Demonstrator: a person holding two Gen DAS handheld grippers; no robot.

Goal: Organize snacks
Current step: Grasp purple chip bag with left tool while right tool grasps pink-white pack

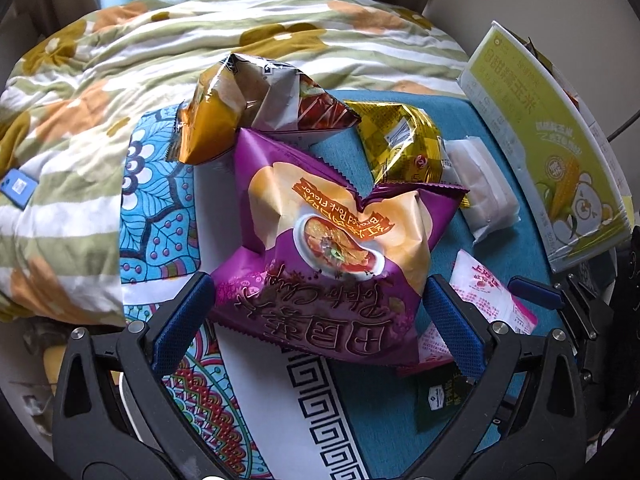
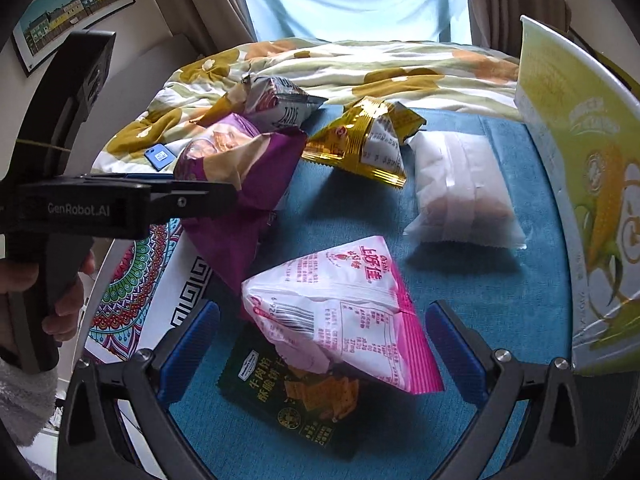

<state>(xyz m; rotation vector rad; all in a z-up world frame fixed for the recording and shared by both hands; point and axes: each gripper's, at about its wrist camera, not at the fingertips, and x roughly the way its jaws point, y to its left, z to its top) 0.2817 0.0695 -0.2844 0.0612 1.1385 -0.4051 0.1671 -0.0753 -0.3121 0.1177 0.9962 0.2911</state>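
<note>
Snacks lying loose on blue cloth (image 2: 460,288) over bed, w/ floral quilt (image 1: 120,72) bunched behind. Left gripper (image 1: 318,312) is pinching purple chip bag (image 1: 332,248) between its blue pads, bag crumpling at the squeeze; probably being lifted for sorting. Right gripper (image 2: 322,348) is hanging w/ jaws apart around pink packet (image 2: 344,312), pads not touching it, so likely lining up for next grab. Dark green cracker pack (image 2: 296,396) is lying partly under pink one. Yellow bag (image 2: 360,144), white pouch (image 2: 464,188), orange-grey bag (image 1: 248,104) are sitting farther back. Green corn box (image 2: 584,184) is standing at right edge, maybe the container.
</note>
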